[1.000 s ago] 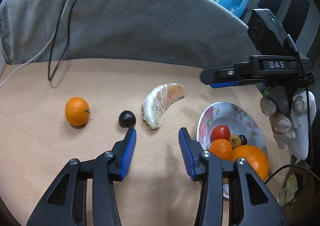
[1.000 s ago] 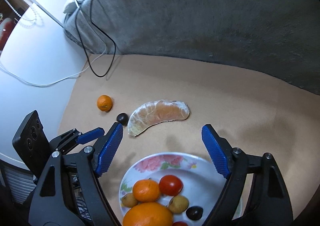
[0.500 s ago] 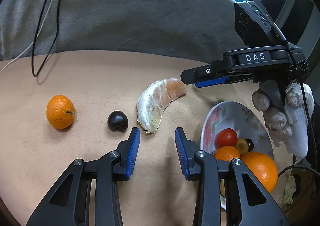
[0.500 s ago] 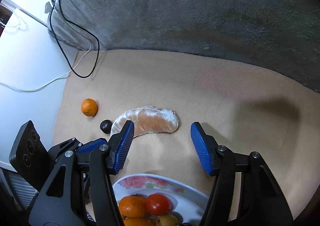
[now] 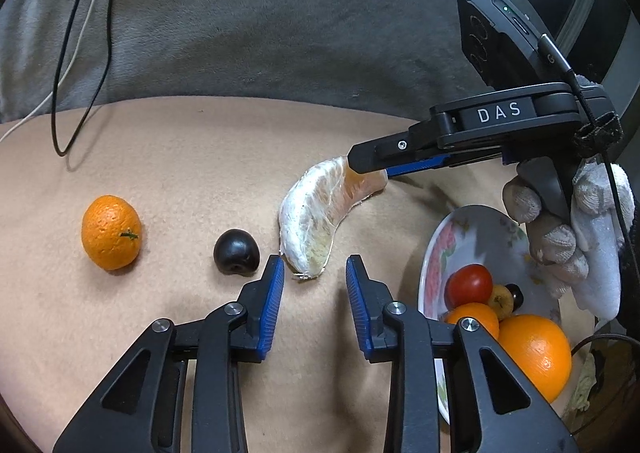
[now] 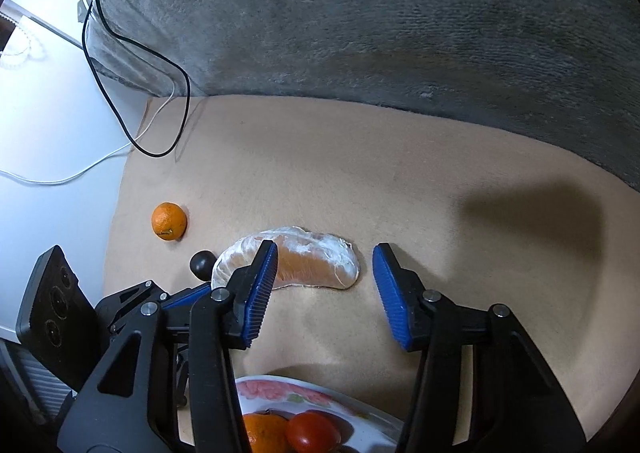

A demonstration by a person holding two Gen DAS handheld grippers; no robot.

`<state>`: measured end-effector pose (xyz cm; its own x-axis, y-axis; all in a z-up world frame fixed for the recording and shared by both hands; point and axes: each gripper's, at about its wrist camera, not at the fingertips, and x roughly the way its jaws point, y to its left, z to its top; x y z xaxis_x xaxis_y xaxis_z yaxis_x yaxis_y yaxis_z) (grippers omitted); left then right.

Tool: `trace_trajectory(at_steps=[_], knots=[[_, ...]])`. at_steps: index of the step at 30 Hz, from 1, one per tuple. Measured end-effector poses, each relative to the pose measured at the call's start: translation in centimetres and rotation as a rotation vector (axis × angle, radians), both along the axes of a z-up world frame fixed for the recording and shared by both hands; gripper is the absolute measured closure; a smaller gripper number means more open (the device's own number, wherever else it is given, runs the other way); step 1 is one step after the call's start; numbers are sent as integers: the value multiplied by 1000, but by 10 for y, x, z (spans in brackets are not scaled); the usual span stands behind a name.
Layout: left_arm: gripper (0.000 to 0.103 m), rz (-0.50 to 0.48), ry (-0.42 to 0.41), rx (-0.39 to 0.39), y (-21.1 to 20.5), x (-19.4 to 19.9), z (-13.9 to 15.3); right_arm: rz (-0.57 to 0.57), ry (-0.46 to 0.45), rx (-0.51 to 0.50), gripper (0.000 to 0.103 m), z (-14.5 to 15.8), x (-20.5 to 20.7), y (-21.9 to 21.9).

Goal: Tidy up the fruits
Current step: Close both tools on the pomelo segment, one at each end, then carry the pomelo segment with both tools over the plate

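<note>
A: Entry. The peeled pomelo segment (image 5: 320, 221) is found lying flat on the tan cloth (image 5: 192, 157), between the dark plum (image 5: 236, 251) and the flowered plate (image 5: 436, 253). Its long axis is noted as curved, running from the near blunt end up and away towards the plate side in the left wrist view.

B: Tongs state?

A: The left gripper (image 5: 315, 273) is narrow and closing; only the segment's near tip is seen at the mouth, and no pad is pressed on it. The right gripper (image 6: 325, 253) is set at a middling width, also closing. In the right wrist view its left pad is seen over the segment's middle while the other pad stands clear beyond the blunt end; contact cannot be confirmed.

B: Which hand is nearer?

A: The right is judged nearer: it is placed across the far half of the segment, crosswise to the long axis. The left is merely at the tip.

B: Remaining fruit?

A: A small mandarin (image 5: 111, 231) is left beside the plum, apart from the plate. Several fruits are already held in the plate.
</note>
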<state>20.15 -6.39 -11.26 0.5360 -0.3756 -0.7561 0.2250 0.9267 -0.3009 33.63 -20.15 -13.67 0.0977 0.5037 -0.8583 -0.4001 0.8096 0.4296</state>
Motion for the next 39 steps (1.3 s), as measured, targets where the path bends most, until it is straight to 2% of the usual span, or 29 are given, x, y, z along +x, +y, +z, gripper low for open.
trace_trajectory(at_steps=[8, 16, 39], knots=[[76, 2, -10, 27, -9, 4, -3, 4, 9, 12, 59, -4, 1, 6], [76, 2, -25, 49, -15, 4, -1, -4, -2, 4, 59, -2, -4, 9], [77, -2, -95, 75, -13, -25, 27, -7, -63, -8, 75, 20, -28, -8]])
